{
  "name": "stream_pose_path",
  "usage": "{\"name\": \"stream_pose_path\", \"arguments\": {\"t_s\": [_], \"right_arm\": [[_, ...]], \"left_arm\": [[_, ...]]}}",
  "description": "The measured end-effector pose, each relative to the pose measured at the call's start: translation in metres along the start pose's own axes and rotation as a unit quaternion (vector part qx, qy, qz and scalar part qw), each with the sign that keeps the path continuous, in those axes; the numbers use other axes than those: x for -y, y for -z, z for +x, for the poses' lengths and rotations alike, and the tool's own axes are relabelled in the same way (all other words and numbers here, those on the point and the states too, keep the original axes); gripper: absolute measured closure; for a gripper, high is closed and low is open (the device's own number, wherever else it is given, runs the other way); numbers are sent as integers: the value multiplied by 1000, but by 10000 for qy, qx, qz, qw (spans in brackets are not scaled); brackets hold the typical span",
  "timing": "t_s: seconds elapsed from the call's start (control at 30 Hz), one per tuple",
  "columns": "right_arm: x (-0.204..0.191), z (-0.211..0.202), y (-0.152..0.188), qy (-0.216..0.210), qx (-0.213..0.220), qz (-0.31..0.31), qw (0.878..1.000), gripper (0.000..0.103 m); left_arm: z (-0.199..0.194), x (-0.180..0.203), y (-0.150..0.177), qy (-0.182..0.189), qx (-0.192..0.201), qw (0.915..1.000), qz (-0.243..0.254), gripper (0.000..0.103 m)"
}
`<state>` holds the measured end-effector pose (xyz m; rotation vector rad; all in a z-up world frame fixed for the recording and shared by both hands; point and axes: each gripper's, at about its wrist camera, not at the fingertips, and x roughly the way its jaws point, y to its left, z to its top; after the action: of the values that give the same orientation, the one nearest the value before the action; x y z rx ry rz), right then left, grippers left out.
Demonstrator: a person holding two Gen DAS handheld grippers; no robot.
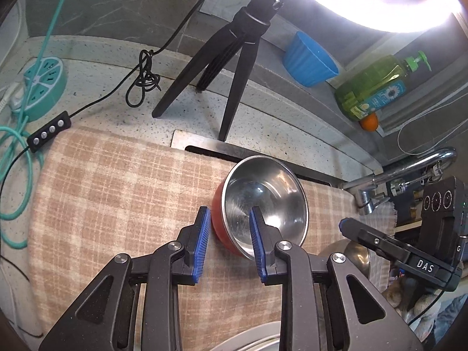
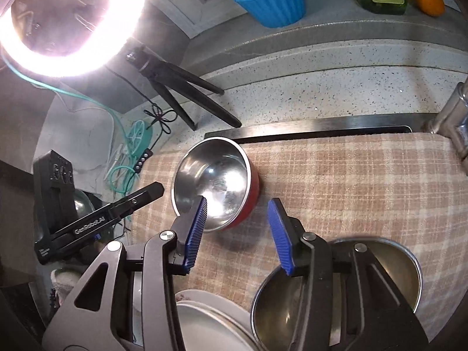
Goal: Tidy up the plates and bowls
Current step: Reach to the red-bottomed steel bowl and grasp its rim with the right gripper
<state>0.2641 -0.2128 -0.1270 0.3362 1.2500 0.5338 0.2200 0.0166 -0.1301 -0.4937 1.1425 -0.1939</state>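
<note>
A red bowl (image 1: 263,201) with a steel inside stands tilted on the checked cloth (image 1: 117,190), also seen as the red bowl (image 2: 216,181) in the right wrist view. My left gripper (image 1: 228,209) hovers at its left rim, jaws a narrow gap apart with nothing pressed between them. My right gripper (image 2: 238,200) hangs open over the bowl's near right side, holding nothing. Under it sits a steel bowl (image 2: 336,292), beside white plates (image 2: 204,321). Each gripper shows in the other's view: right gripper (image 1: 343,223), left gripper (image 2: 158,188).
A black tripod (image 1: 231,67) with a ring light (image 2: 67,44) stands behind the cloth. A blue cup (image 1: 310,61), green soap bottle (image 1: 374,87) and orange (image 1: 369,122) sit on the back ledge. A faucet (image 1: 409,169) is at right; a teal power strip (image 1: 44,87) and cables lie at left.
</note>
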Motion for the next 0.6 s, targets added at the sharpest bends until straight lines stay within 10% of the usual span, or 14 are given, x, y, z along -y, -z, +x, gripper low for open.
{"name": "stream_pose_path", "arguments": {"t_s": [0.6], "right_arm": [[2,46,-18,166,-402,-29,9990,77]], "left_arm": [[33,-4,-9,-36,-292,9996,-44,89]]}}
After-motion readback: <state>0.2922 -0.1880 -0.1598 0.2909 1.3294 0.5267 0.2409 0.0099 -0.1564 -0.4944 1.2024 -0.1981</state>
